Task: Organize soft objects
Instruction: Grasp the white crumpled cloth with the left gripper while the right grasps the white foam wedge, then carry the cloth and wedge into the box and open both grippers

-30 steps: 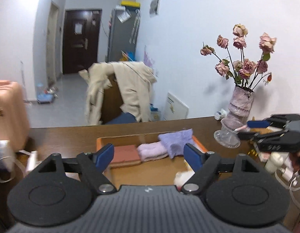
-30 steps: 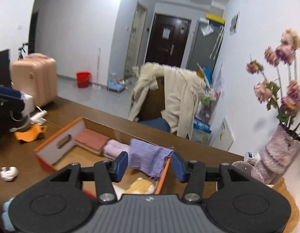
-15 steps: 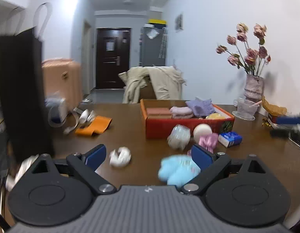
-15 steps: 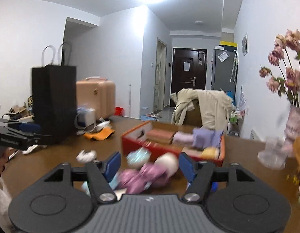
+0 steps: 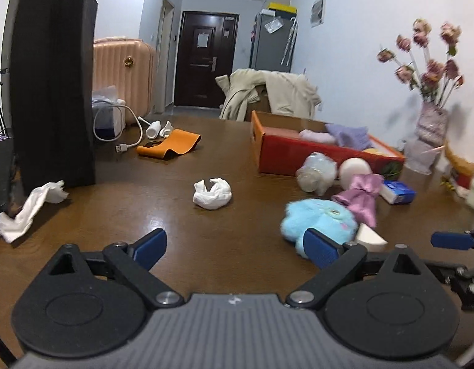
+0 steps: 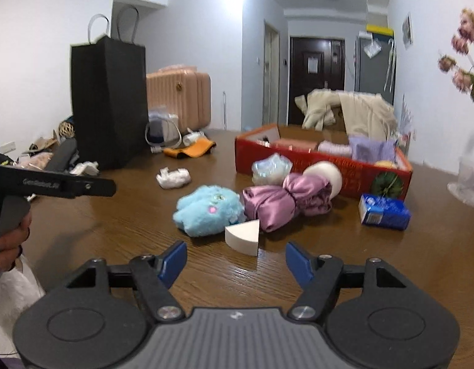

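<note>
A red box (image 5: pixel 301 156) (image 6: pixel 301 161) on the brown table holds folded purple and pink cloths (image 6: pixel 369 149). In front of it lie a fluffy blue toy (image 5: pixel 319 218) (image 6: pixel 209 207), a purple satin bundle (image 6: pixel 280 198) (image 5: pixel 359 198), a white ball (image 5: pixel 355 169) (image 6: pixel 329 173), a clear bag of stuffing (image 5: pixel 316 170) (image 6: pixel 270 167), a white wedge sponge (image 6: pixel 244 235) and a crumpled white cloth (image 5: pixel 212 192) (image 6: pixel 174 176). My left gripper (image 5: pixel 233 246) is open and empty, low over the table before the white cloth. My right gripper (image 6: pixel 237 259) is open and empty, just short of the sponge.
A tall black paper bag (image 5: pixel 55 83) (image 6: pixel 109 98) stands at the left with a white rag (image 5: pixel 31 207) at its foot. An orange pouch (image 5: pixel 170 144), a cable, a blue tissue pack (image 6: pixel 384 210) and a vase of dried roses (image 5: pixel 430 123) stand around.
Both grippers have pulled back from over the box to low over the near table. The loose soft things in front of the box have come into view. Both stay open.
</note>
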Tool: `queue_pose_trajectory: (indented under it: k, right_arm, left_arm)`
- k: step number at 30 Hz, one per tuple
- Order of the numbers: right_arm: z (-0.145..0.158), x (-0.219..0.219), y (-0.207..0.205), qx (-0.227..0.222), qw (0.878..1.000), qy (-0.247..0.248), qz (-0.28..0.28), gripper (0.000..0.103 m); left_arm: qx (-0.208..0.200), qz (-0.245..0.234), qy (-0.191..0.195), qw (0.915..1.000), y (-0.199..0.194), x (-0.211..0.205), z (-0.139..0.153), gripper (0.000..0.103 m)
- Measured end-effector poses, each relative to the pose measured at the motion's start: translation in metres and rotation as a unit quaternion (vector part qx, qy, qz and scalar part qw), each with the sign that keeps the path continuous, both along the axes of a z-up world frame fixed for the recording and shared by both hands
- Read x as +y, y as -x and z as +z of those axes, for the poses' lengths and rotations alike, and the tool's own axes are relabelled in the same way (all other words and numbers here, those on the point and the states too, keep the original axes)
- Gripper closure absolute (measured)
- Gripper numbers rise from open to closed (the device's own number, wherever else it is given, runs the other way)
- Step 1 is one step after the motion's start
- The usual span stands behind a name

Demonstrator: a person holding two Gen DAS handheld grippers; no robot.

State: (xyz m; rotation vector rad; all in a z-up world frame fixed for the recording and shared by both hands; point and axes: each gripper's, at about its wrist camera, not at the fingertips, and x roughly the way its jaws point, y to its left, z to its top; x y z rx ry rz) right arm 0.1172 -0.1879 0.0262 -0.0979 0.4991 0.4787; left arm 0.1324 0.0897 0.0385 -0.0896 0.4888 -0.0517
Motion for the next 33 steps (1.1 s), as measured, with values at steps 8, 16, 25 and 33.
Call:
queue_pose_trajectory:
  k: [8,16,25,33]
  right_arm:
    - [-0.013,0.019,-0.060,0.035,0.999,0.014,0.007,0.044]
    - [-0.022,0.022,-0.093,0.070,0.997,0.005,0.034,0.066]
    - [-0.019,0.013,-0.084,0.075,0.996,0.002,0.040,0.072]
    - [0.001,-0.025,-0.043,0.050,0.998,-0.029,0.018,0.073]
  left_arm:
    - [0.056,0.024,-0.020,0.9979,-0.103,0.000,-0.016,0.018]
    - [0.088,0.045,-0.017,0.9950,-0.150,0.006,-0.031,0.046]
    - [0.071,0.024,0.009,0.9971,-0.133,0.004,-0.021,0.085]
    - [0.033,-0.046,0.023,0.9982,-0.070,-0.031,0.008,0.085]
